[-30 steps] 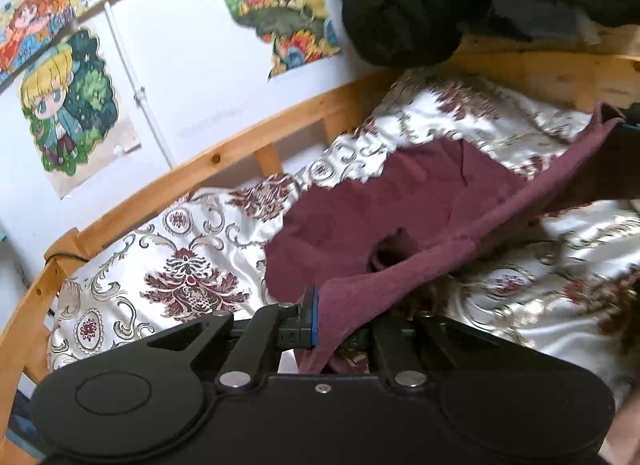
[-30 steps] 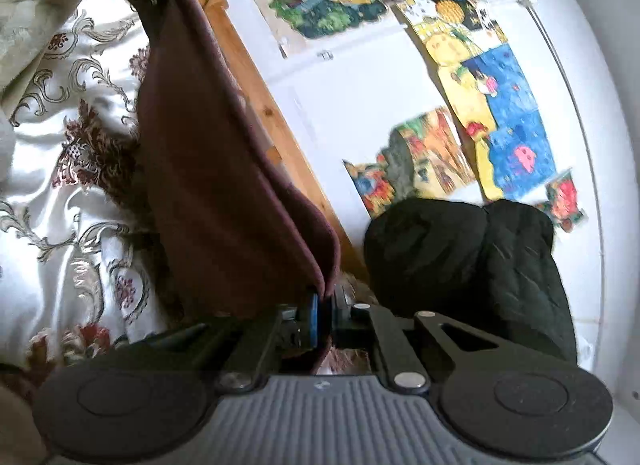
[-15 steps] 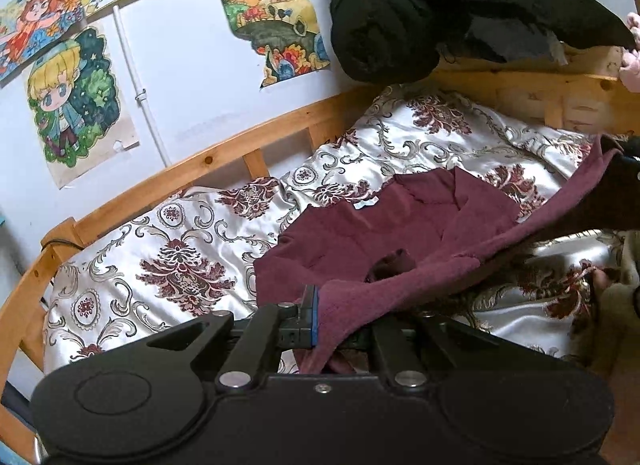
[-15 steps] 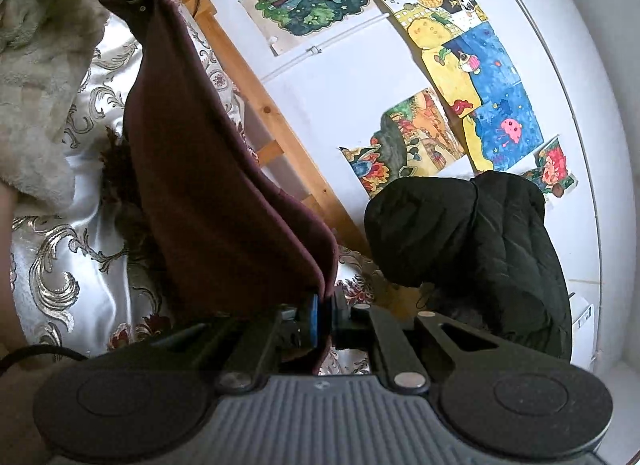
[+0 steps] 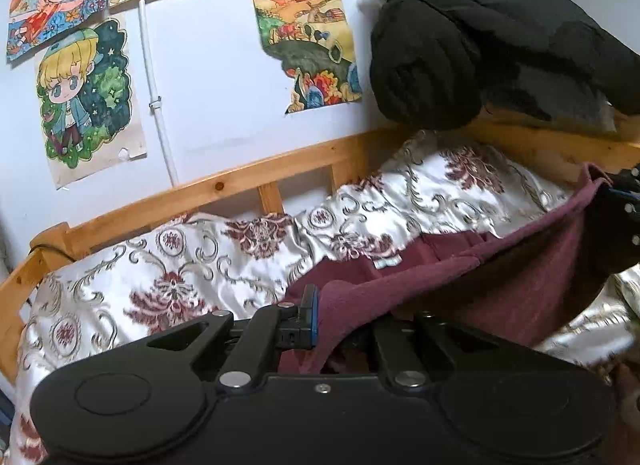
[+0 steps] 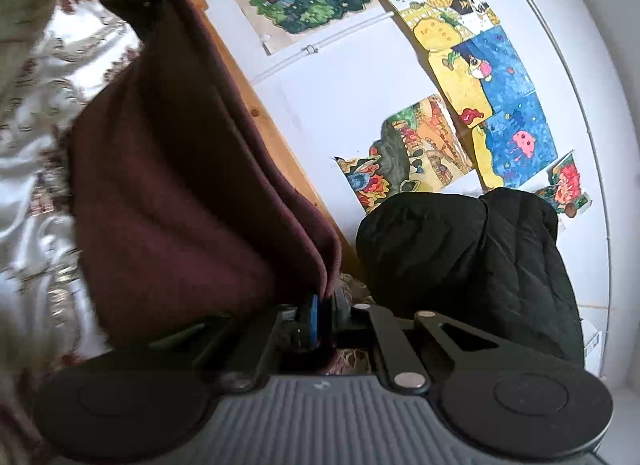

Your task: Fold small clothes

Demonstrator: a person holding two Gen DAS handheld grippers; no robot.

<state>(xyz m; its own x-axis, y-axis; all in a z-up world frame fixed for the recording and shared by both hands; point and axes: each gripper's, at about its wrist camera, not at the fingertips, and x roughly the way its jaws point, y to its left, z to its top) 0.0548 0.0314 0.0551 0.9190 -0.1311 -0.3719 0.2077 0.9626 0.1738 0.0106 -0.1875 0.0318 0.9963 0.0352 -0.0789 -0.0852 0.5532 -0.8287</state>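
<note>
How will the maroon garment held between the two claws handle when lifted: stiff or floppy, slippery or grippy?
Probably floppy: the maroon garment sags between the left claw and right claw. Likely light, since both pinch only an edge. Its fuzzy surface suggests it grips rather than slides on the satin bedspread.

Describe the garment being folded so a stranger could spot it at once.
Start at the wooden bed frame and the white satin bedspread patterned with dark red flowers. Stretched above it, pinched at either end by the left hand-held gripper and right hand-held gripper, is the maroon garment: plain and matte, not shiny and patterned.
</note>
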